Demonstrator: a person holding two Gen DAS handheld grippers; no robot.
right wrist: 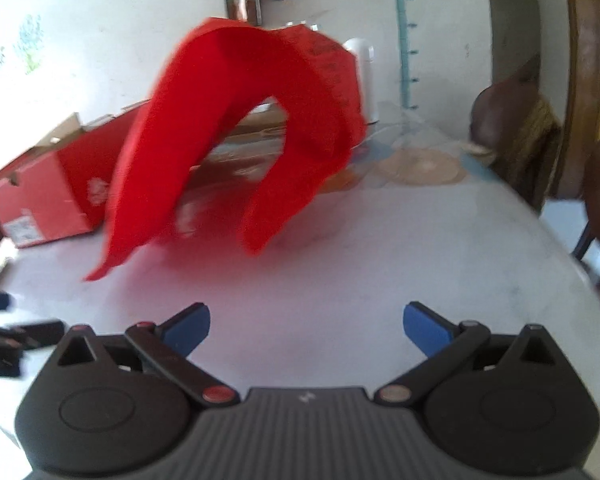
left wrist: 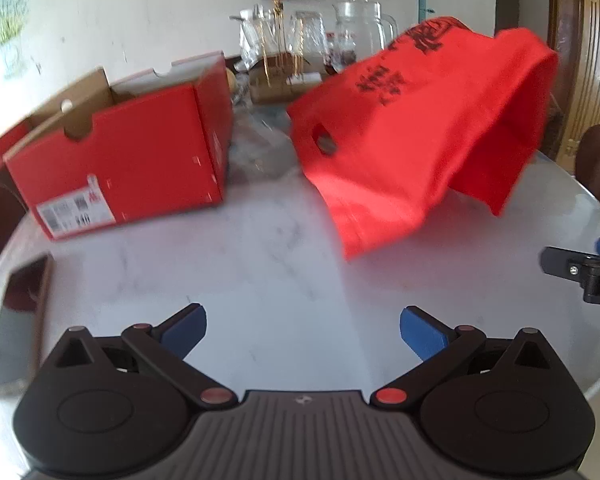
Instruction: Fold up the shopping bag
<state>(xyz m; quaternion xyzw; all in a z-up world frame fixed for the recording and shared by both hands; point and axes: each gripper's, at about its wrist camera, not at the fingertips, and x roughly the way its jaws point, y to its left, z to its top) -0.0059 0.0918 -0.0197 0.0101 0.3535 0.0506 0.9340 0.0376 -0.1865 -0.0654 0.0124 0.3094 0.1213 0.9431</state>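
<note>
Shopping bag (left wrist: 416,136), red with dark print and a cut-out handle slot, arches above the white marble table (left wrist: 268,264) at the 1 o'clock position in the left wrist view; neither gripper touches it. In the right wrist view the bag (right wrist: 228,136) appears at 11 o'clock as a blurred arch, both lower ends near the tabletop. Left gripper (left wrist: 303,330): fingers spread wide, released, nothing between the blue pads (left wrist: 422,334). Right gripper (right wrist: 306,328): fingers likewise spread and empty. Red shoebox (left wrist: 116,160), open, stands at 10 o'clock, well apart from the bag. Phone (left wrist: 20,320) lies flat at 8 o'clock near the table edge. Glass jars (left wrist: 320,36) stand at 12 o'clock against the wall.
</note>
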